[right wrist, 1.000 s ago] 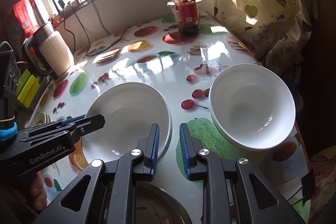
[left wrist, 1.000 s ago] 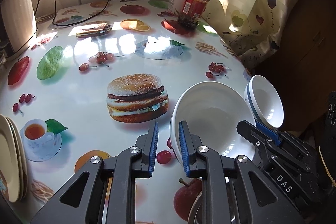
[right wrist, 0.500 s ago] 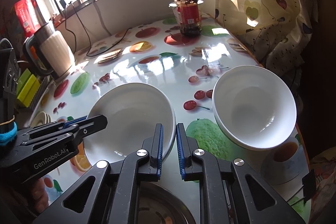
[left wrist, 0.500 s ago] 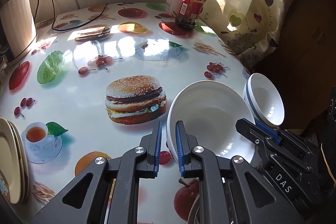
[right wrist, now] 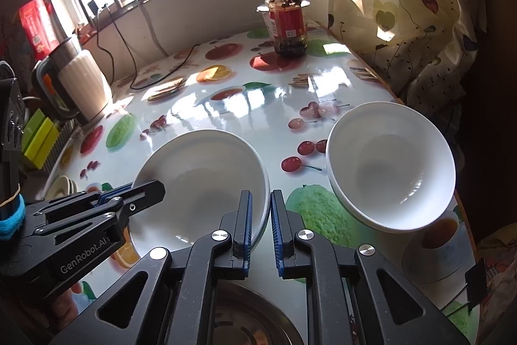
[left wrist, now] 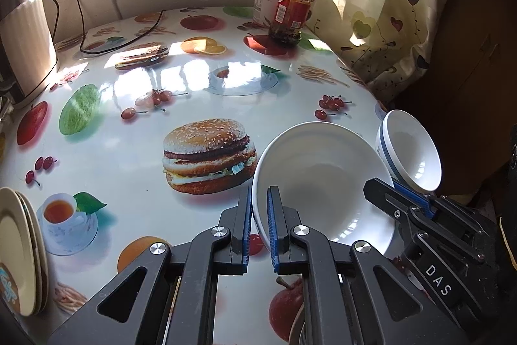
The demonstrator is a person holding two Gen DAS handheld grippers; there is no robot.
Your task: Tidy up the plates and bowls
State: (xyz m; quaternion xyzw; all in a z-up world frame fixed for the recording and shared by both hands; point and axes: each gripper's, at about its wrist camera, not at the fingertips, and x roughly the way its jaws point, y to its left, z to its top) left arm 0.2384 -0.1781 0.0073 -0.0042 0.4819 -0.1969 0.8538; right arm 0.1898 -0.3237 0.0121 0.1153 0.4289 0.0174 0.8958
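Note:
A wide white bowl (left wrist: 323, 180) sits on the printed table, and both grippers are at its rim. My left gripper (left wrist: 258, 202) is closing on the near left edge, with the rim pinched between its blue pads. My right gripper (right wrist: 260, 209) is shut on the opposite edge of the same bowl (right wrist: 200, 183). In the right wrist view the left gripper (right wrist: 129, 199) shows at the bowl's left side. A smaller, deeper white bowl (right wrist: 391, 167) with a blue band (left wrist: 410, 151) stands just right of it near the table edge. Cream plates (left wrist: 16, 248) are stacked at the far left.
A steel dish (right wrist: 245, 312) lies under the grippers at the near edge. A sauce jar (left wrist: 292, 12) and a white tub (left wrist: 263, 4) stand at the back by the curtain (right wrist: 404, 21). A kettle (right wrist: 80, 86) and a black cable (left wrist: 106, 47) occupy the back left.
Both grippers' jaws have narrowed from a wider gap onto the white bowl's rim. Neither hand nor the bowls have shifted noticeably.

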